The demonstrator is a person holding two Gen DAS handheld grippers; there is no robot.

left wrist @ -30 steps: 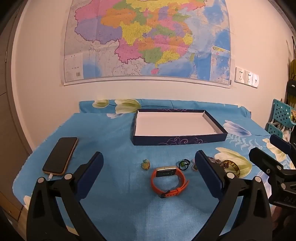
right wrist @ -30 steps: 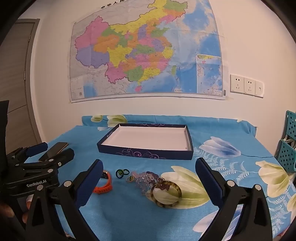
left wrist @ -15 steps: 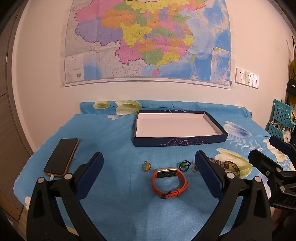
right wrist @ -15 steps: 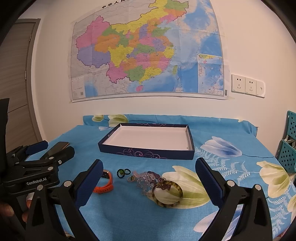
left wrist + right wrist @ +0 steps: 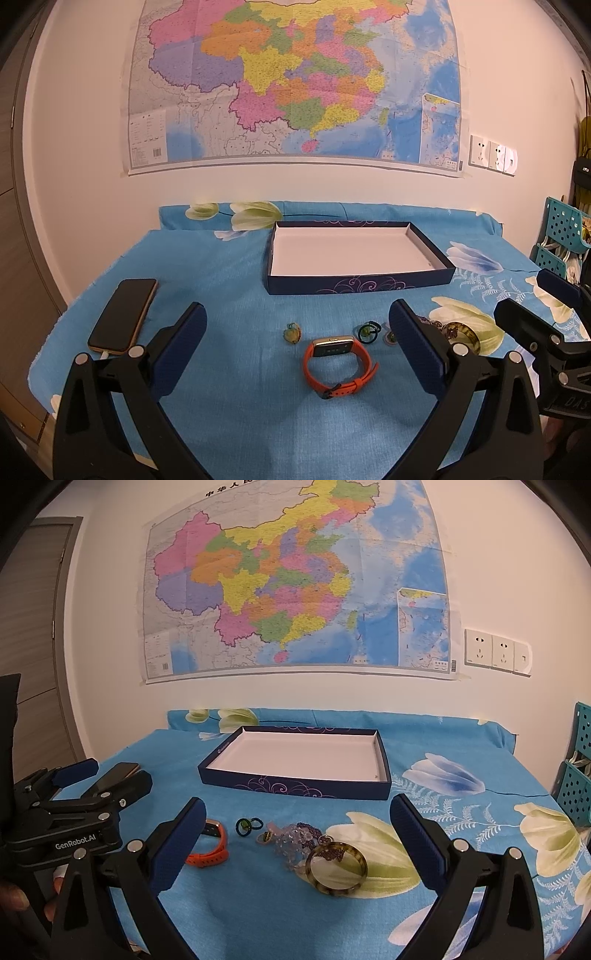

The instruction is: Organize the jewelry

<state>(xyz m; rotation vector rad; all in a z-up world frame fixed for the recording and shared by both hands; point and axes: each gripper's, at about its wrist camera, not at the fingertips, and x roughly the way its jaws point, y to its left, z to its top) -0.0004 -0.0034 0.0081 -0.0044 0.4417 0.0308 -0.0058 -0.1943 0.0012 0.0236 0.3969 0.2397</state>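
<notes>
An empty dark blue box (image 5: pixel 358 286) with a white inside stands at the middle back of the blue floral cloth; it also shows in the right wrist view (image 5: pixel 295 786). In front of it lie an orange watch (image 5: pixel 338 365), a small green pendant (image 5: pixel 291 333), a green ring (image 5: pixel 367 331), a mottled bangle (image 5: pixel 337 868) and a heap of pale beads (image 5: pixel 295 840). My left gripper (image 5: pixel 297 325) is open and empty, above the watch. My right gripper (image 5: pixel 297 816) is open and empty, above the beads and bangle.
A black phone (image 5: pixel 123 314) lies at the table's left edge with a cable at its near end. A teal basket rack (image 5: pixel 561 236) stands off the right side. A wall with a map is behind the table.
Both views have shifted very slightly; the objects on the cloth have not moved. Both grippers stay open.
</notes>
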